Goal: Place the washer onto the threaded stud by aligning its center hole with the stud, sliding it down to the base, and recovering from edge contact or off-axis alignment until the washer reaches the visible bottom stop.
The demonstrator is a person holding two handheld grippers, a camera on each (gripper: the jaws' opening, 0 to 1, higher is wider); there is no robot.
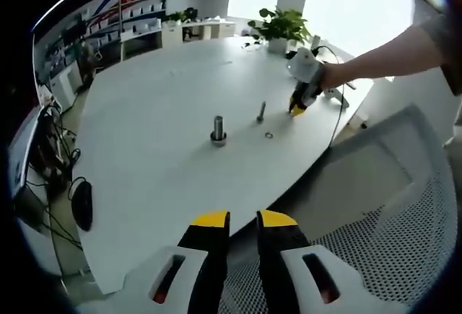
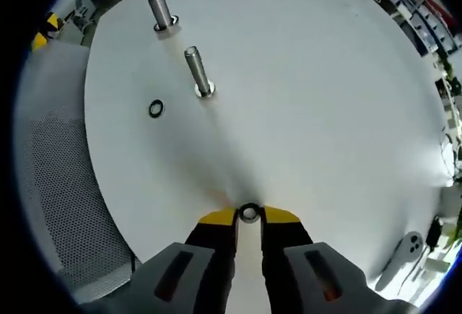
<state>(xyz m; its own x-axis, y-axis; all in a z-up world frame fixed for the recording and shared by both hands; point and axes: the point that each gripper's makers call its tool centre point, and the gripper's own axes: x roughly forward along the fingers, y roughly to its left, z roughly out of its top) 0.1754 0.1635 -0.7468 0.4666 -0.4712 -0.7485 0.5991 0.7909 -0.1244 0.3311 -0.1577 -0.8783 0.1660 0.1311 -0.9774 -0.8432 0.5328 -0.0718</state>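
My right gripper (image 2: 249,216) is shut on a small metal washer (image 2: 249,212), pinched between its yellow tips low over the white table (image 2: 310,97). Ahead of it a threaded stud (image 2: 198,72) stands upright on its base. A second stud (image 2: 160,12) stands farther off, and a loose dark washer (image 2: 156,108) lies flat to their left. In the left gripper view both studs appear, the thick one (image 1: 218,129) and the thin one (image 1: 261,111), with the loose washer (image 1: 268,136) nearby. The right gripper (image 1: 297,108), held in a person's hand, sits beyond them. My left gripper (image 1: 243,220) hangs off the table edge, its jaws slightly apart and bare.
A mesh chair (image 1: 390,213) stands at the table's near edge. A potted plant (image 1: 278,25) sits at the far end, and a black mouse (image 1: 81,204) with cables lies below to the left. A white device (image 2: 408,249) lies near the table edge.
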